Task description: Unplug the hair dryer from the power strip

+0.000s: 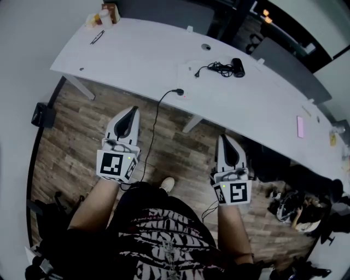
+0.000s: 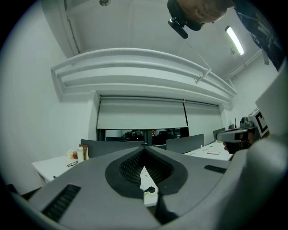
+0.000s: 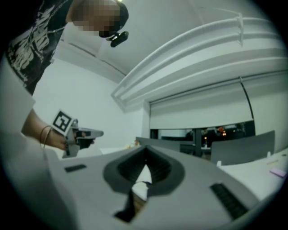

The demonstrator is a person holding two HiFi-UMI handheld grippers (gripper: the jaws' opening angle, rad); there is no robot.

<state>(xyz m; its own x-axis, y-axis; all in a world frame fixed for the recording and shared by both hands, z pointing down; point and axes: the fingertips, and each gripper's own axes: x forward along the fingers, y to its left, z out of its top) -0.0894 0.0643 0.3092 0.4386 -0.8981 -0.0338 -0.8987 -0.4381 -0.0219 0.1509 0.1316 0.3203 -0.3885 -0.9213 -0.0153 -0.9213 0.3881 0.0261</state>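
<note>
A black hair dryer [image 1: 238,67] lies on the long white table [image 1: 136,49], its coiled cord [image 1: 219,68] running left to a plug [image 1: 197,75] on the white power strip [image 1: 188,81]. A black cable [image 1: 156,126] leaves the strip at the table's front edge and hangs to the floor. My left gripper [image 1: 133,110] and right gripper [image 1: 223,138] are held level over the wooden floor, short of the table and apart from all of these. Both have their jaws together with nothing between them, as the left gripper [image 2: 144,147] and right gripper [image 3: 145,148] views show.
Bottles [image 1: 104,15] and a pair of glasses [image 1: 97,36] sit at the table's far left end, a pink phone [image 1: 300,126] at its right. A table leg [image 1: 191,123] stands ahead. A black box [image 1: 41,115] and bags [image 1: 290,205] lie on the floor.
</note>
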